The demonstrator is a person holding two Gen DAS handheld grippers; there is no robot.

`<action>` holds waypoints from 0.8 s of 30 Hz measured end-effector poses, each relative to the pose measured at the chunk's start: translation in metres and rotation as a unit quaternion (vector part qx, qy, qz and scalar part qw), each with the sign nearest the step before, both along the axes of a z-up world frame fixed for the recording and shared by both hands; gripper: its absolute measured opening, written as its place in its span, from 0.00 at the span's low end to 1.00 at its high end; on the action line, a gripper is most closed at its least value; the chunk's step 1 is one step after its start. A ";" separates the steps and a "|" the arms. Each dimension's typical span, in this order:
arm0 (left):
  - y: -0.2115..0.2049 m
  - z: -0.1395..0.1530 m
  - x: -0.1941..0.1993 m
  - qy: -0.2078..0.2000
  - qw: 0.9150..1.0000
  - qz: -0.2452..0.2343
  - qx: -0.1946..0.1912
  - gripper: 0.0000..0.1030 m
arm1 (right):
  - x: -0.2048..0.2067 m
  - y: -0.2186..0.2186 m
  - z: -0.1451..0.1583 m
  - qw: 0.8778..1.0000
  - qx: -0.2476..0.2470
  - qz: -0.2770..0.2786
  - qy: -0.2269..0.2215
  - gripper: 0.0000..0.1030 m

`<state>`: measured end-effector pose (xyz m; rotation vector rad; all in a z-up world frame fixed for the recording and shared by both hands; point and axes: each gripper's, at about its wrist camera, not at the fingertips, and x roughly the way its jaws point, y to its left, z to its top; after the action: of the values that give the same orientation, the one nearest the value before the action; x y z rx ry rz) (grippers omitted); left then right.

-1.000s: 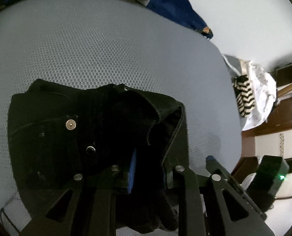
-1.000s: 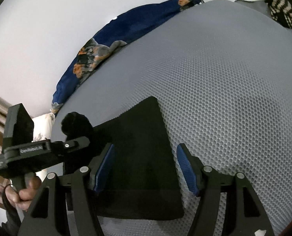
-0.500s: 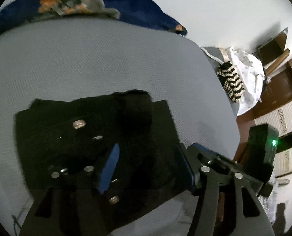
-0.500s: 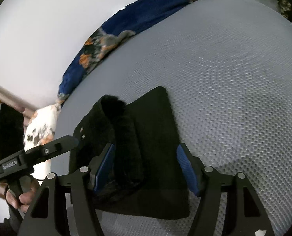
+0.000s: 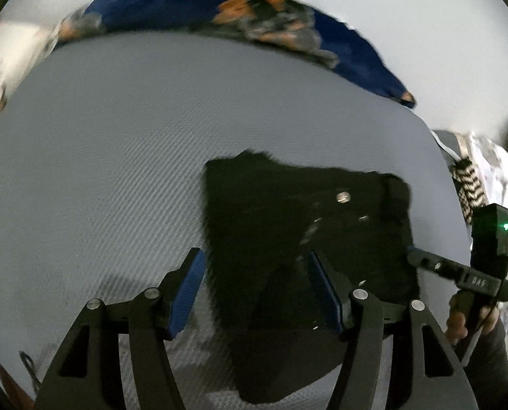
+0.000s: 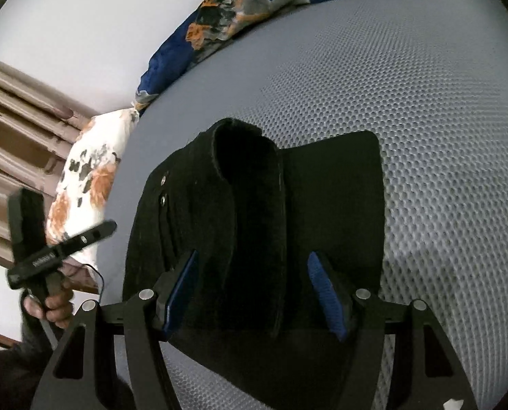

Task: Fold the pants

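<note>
Left wrist view: black pants (image 5: 305, 239) lie folded into a compact bundle on a grey mesh-textured bed (image 5: 117, 153). The left gripper (image 5: 255, 290) hangs above the bundle's near left edge with its blue-padded jaws spread wide and nothing between them pressed. Metal buttons glint on the top layer, though this view is blurred. At the right edge, a hand (image 5: 472, 314) holds the right gripper's handle, with a small green light showing on its body.

Right wrist view: the pants (image 6: 254, 239) sit just beyond the right gripper (image 6: 254, 294), whose jaws also stand wide, gripping nothing. A thick folded roll of fabric rises along the middle of the bundle, with a flatter layer spread out to its right. Two small rivets show on the left side. At the left edge, another hand (image 6: 54, 307) holds the left gripper's handle off the side of the bed.

A dark blue blanket (image 6: 219, 24) with orange and grey patches lies along the far edge of the bed against a white wall (image 6: 66, 17). A white pillow (image 6: 86, 181) with orange flowers sits at the bed's left, in front of wooden slats. No containers are in view.
</note>
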<state>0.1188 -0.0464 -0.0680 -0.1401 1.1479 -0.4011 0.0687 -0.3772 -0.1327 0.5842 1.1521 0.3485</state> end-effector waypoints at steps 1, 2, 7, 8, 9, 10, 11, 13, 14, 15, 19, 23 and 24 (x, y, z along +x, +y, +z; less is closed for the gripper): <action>0.006 -0.005 0.000 0.012 1.000 0.005 -0.009 0.61 | 0.004 -0.001 -0.002 1.000 0.007 0.002 0.000 0.62; 0.008 -0.008 -0.001 0.019 1.000 0.007 -0.016 0.61 | 0.007 -0.002 -0.004 1.000 0.013 0.007 0.001 0.62; 0.016 -0.024 -0.003 0.033 0.999 0.025 -0.004 0.61 | 0.023 -0.006 -0.013 0.999 0.047 0.024 -0.003 0.62; 0.017 -0.027 -0.004 0.035 0.999 0.028 -0.003 0.61 | 0.026 -0.006 -0.014 0.998 0.051 0.026 -0.003 0.62; 0.018 -0.028 -0.005 0.036 0.999 0.031 -0.003 0.61 | 0.030 -0.006 -0.015 0.998 0.060 0.028 -0.005 0.62; 0.019 -0.031 -0.005 0.038 0.999 0.035 -0.003 0.61 | 0.035 -0.007 -0.018 0.997 0.073 0.028 -0.004 0.62; 0.020 -0.033 -0.005 0.039 0.999 0.037 -0.003 0.61 | 0.039 -0.007 -0.019 0.996 0.080 0.029 -0.003 0.62; 0.023 -0.034 -0.009 0.036 0.998 0.045 -0.002 0.61 | 0.046 -0.005 -0.019 0.996 0.089 0.031 -0.007 0.57; 0.023 -0.034 -0.009 0.034 0.998 0.046 -0.001 0.61 | 0.049 -0.004 -0.019 0.995 0.090 0.033 -0.008 0.55; 0.023 -0.035 -0.008 0.034 0.998 0.047 0.001 0.61 | 0.053 -0.001 -0.019 0.995 0.090 0.035 -0.008 0.53; 0.023 -0.037 -0.007 0.032 0.998 0.053 0.000 0.61 | 0.058 0.004 -0.021 0.994 0.107 0.031 -0.003 0.25; 0.023 -0.036 -0.002 0.020 0.997 0.070 0.004 0.66 | 0.046 0.008 -0.005 0.996 0.087 0.014 -0.025 0.14; 0.023 -0.036 -0.001 0.019 0.997 0.072 0.007 0.68 | 0.042 0.009 0.002 0.996 0.084 0.009 -0.032 0.13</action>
<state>0.1180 -0.0229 -0.1038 -0.2173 1.1701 -0.2630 0.1104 -0.3681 -0.1304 0.7044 1.0745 0.4797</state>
